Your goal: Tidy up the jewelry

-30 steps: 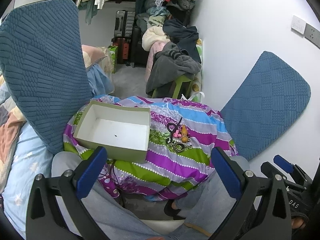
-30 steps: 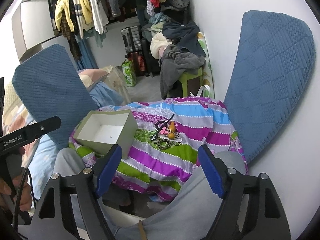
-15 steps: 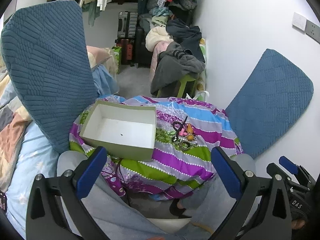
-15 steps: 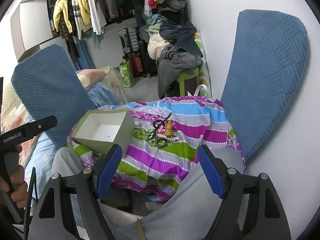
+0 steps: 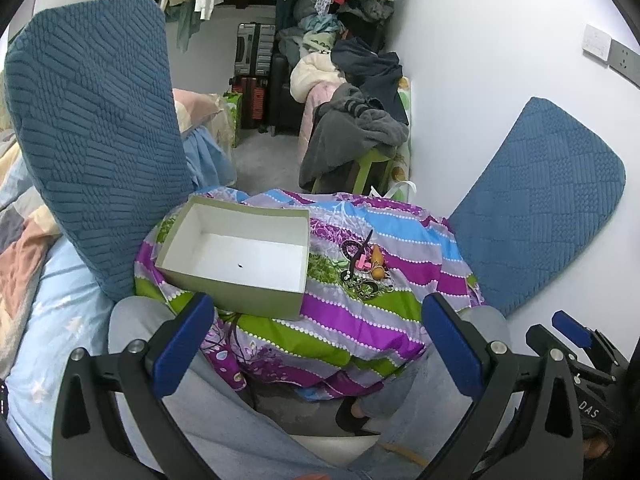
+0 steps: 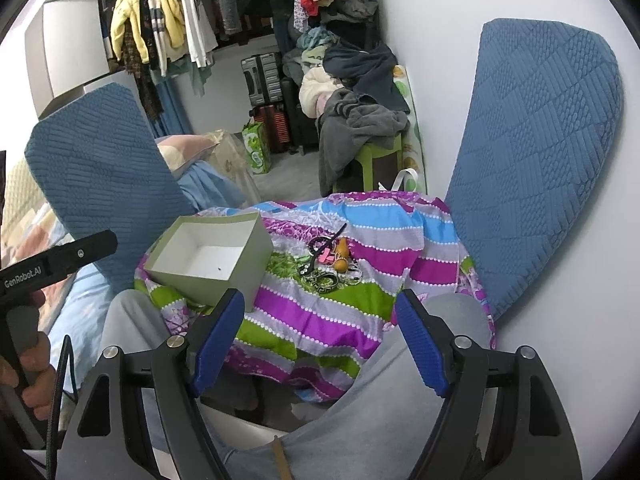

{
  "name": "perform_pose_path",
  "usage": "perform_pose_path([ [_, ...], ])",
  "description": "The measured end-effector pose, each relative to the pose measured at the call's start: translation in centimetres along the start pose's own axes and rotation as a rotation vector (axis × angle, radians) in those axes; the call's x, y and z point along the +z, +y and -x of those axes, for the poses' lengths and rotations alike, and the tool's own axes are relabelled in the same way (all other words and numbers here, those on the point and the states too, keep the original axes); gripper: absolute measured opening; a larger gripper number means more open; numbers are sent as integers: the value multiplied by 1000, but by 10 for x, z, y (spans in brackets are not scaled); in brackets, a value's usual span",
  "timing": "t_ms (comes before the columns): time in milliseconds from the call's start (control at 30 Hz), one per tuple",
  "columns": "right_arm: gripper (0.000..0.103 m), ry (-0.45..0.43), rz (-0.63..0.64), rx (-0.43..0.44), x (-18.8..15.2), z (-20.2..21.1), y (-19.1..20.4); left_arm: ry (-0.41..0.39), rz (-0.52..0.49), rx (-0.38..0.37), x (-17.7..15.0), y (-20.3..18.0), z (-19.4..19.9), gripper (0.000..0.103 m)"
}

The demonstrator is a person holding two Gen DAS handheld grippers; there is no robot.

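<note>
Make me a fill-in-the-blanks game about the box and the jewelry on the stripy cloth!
1. The jewelry pile lies on the striped cloth, beside the box, not ____ it.
2. Apart from one tiny dark speck, the inside of the box is ____.
3. The box has no ____ on top.
4. Both the left tongs and the right tongs are ____, with nothing between their blue pads.

Missing words: inside; white; lid; open
</note>
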State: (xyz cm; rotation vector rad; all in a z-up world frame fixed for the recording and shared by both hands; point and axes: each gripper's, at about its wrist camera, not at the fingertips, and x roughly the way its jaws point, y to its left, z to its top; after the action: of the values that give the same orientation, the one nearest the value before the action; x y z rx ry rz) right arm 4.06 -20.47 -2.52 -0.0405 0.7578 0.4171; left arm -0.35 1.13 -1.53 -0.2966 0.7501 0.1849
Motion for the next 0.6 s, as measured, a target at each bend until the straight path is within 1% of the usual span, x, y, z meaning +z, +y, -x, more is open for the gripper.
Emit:
perform_pose_path([
  [100, 68, -2, -5, -2, -2, -4, 1, 14, 13, -18, -2, 1, -5, 103],
  [200, 68, 3, -25, -2, -5, -12, -2, 20, 7, -8, -4, -1, -11, 103],
  [333, 60, -3, -30, -4, -8, -22, -5, 25, -3, -6, -5, -3, -19, 103],
  [567, 60, -13, -18, -17, -12, -48, -10, 37, -17, -10, -4, -9, -43, 103],
  [600, 62, -15, -19, -17, -12, -53, -12, 40, -23, -12, -3, -10, -48, 103],
])
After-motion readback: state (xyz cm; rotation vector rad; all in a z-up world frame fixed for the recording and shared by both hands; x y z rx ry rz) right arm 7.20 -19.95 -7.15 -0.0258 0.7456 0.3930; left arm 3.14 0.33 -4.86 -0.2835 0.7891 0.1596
